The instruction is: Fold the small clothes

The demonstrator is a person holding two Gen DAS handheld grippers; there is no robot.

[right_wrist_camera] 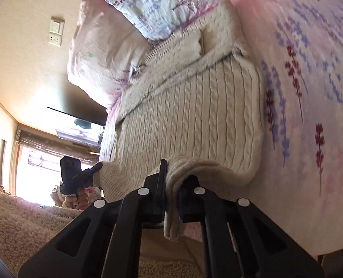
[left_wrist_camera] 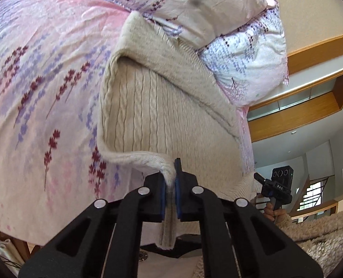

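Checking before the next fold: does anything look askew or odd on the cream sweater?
The cream cable-knit sweater has its far part crumpled against the floral pillows; both the left gripper and the right gripper pinch its near hem.

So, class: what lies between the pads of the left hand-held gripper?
A bunched edge of the cream cable-knit sweater sits pinched between the left hand-held gripper pads; the left wrist view shows it.
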